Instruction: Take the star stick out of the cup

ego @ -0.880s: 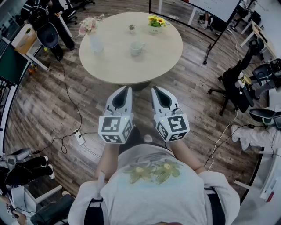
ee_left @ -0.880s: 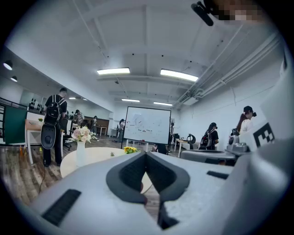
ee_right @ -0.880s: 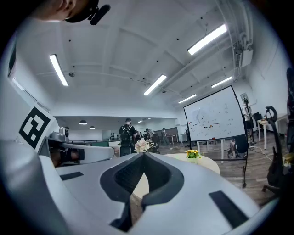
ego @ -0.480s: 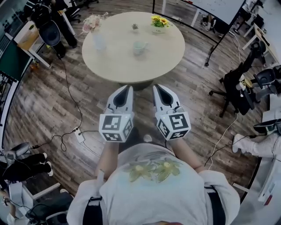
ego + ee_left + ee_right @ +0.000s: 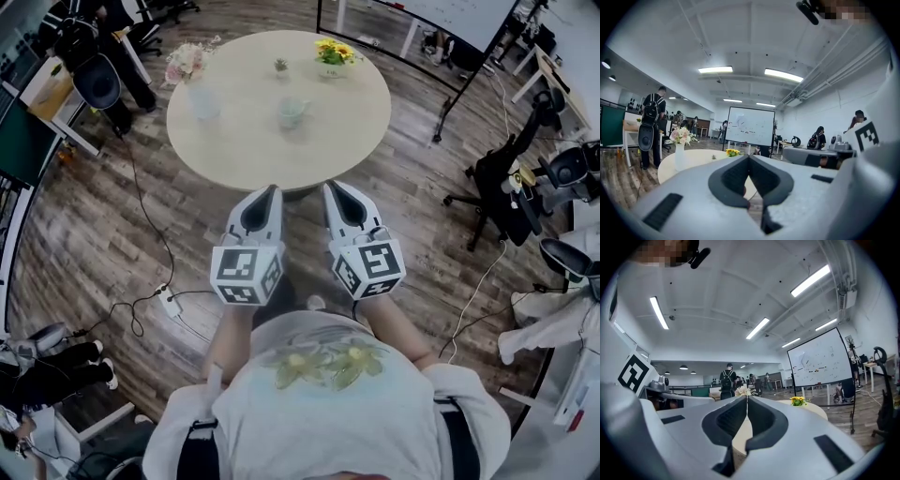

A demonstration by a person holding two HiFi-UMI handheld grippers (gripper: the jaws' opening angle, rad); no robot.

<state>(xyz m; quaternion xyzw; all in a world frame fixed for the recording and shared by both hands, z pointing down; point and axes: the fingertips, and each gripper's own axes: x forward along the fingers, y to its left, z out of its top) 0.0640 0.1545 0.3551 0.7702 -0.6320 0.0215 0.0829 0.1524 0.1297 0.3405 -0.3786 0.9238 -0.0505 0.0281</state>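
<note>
Cup point(image 5: 292, 112) sits mid-bench point(image 5: 234, 150) as before; its stick is too small to make out. Left claw point(image 5: 274, 189) and right claw point(image 5: 330, 186) stay closed and empty, side by side short of the bench.

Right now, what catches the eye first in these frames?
The left gripper and right gripper fill the foreground side by side, both shut and empty, pointing at the round table. On it stand a cup near the middle, a flower vase to the left and yellow flowers at the far edge. The cup's contents are too small to make out.
</note>
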